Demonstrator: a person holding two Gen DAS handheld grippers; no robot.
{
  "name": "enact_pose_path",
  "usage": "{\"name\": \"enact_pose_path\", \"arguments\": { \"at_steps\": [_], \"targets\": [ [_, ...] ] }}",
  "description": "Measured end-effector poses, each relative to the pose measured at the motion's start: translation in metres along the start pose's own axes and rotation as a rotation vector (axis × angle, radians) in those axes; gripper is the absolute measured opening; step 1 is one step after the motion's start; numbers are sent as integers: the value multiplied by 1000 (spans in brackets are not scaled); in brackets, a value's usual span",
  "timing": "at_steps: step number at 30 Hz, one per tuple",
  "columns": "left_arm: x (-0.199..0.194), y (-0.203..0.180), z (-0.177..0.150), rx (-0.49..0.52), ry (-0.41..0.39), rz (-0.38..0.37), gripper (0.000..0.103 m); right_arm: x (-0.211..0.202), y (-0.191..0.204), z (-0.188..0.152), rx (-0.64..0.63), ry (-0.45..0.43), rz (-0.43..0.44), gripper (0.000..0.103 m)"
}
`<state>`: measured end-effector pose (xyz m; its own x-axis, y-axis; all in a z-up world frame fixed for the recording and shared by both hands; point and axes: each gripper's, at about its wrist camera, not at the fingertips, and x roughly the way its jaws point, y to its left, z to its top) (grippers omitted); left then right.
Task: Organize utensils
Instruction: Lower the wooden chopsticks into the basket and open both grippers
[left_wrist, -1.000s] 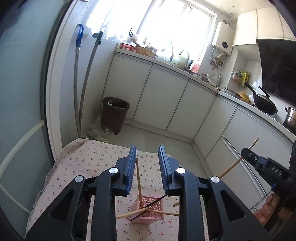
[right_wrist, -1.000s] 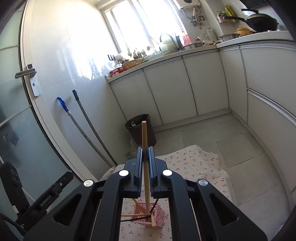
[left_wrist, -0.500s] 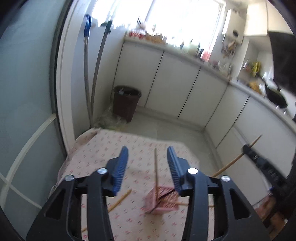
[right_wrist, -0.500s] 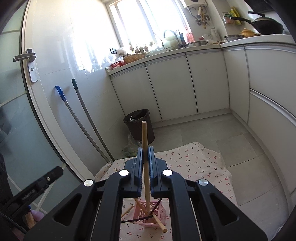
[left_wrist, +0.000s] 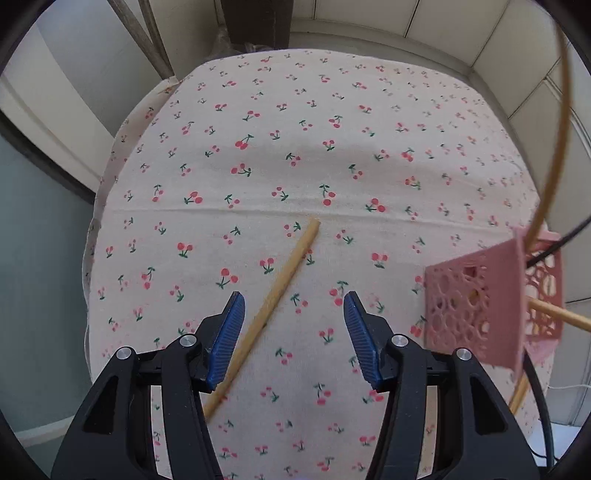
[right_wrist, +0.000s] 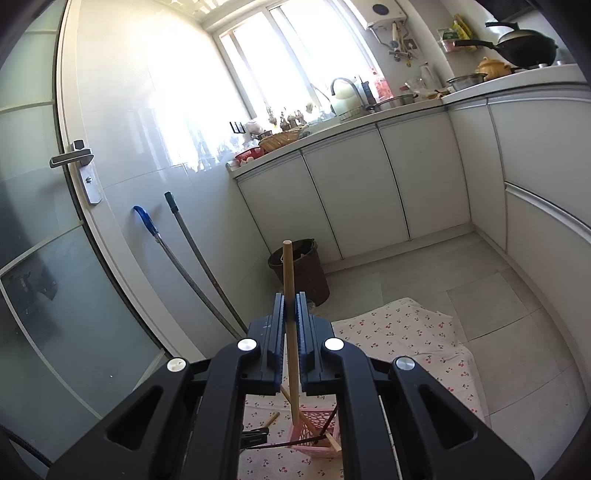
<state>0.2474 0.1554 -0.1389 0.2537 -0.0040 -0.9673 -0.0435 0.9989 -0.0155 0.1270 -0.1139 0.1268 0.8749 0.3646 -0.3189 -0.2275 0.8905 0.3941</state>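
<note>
Your left gripper (left_wrist: 293, 336) has swung down from the kitchen view to face the cherry-print cloth (left_wrist: 258, 122), jaws spread astride a loose wooden chopstick (left_wrist: 275, 291), seemingly lined up to grab it. Your right gripper (right_wrist: 290, 325) pinches another round, pale chopstick (right_wrist: 289, 280) upright over the pink lattice holder (right_wrist: 314, 432), likely ready to drop in.
</note>
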Motion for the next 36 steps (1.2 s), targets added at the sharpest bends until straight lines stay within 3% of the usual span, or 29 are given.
{"name": "enact_pose_path", "arguments": {
  "at_steps": [2, 3, 4, 7, 9, 13, 18, 25, 30, 34, 36],
  "targets": [
    [21, 0, 6, 22, 2, 78, 53, 1, -3, 0, 2, 6, -6, 6],
    [32, 1, 7, 25, 21, 74, 52, 1, -5, 0, 2, 9, -9, 6],
    [31, 5, 7, 10, -7, 43, 47, 2, -6, 0, 2, 11, -12, 6],
    [29, 11, 8, -6, 1, -31, 13, 3, -12, 0, 12, 16, -18, 6],
    [27, 18, 4, -42, 2, -61, 7, 5, -14, -1, 26, 24, -15, 6],
    [-2, 29, -9, -53, -70, -33, 6, 3, -13, -3, 16, 30, -21, 6],
    [-105, 44, -25, -119, -302, -98, 6, 3, -17, -2, 37, 41, -19, 6],
    [-228, 32, -61, -152, -657, -53, 6, 2, -17, -4, 39, 51, -25, 6],
    [-280, 4, -66, -161, -842, -167, 6, 6, -16, -4, 32, 46, -34, 6],
    [-295, -22, -64, -155, -930, -267, 6, 14, -17, -5, 39, 52, -42, 6],
    [-289, -35, -59, -154, -937, -278, 6, 18, -19, -6, 43, 57, -44, 6]
  ]
}}
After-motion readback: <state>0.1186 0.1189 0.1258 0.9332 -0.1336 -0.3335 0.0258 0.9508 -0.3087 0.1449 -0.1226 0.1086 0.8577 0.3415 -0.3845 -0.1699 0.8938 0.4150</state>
